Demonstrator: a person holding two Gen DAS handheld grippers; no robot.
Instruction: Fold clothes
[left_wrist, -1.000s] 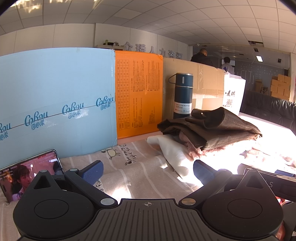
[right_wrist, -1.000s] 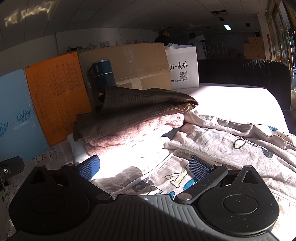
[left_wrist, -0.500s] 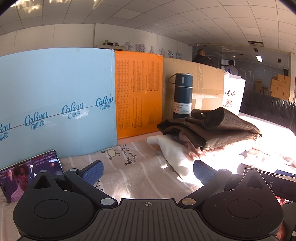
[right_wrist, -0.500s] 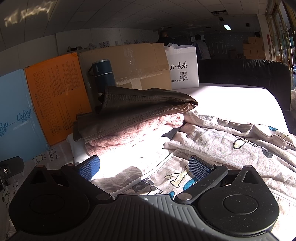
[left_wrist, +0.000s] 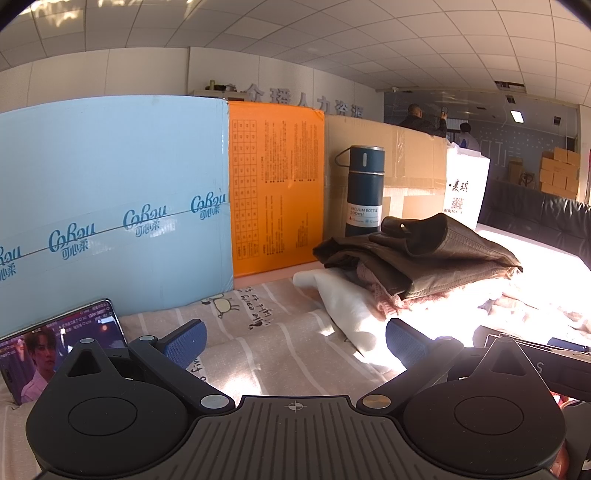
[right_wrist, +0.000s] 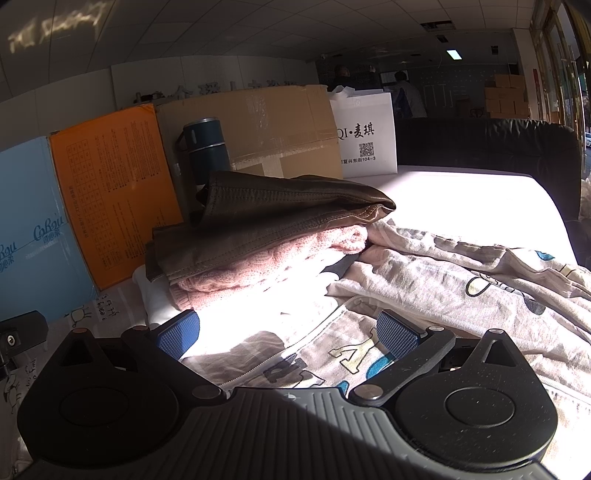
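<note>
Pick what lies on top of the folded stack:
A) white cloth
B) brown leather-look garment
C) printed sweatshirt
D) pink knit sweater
B: the brown leather-look garment lies on top, with the pink knit sweater directly beneath it.

striped bedsheet, folded clothes pile, phone

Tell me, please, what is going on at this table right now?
A person is folding clothes with two handheld grippers. A folded stack, with the brown jacket over the pink sweater, sits by the vacuum bottle. The right gripper hovers open over the unfolded printed garment; the left gripper is open over the striped sheet, holding nothing.
</note>
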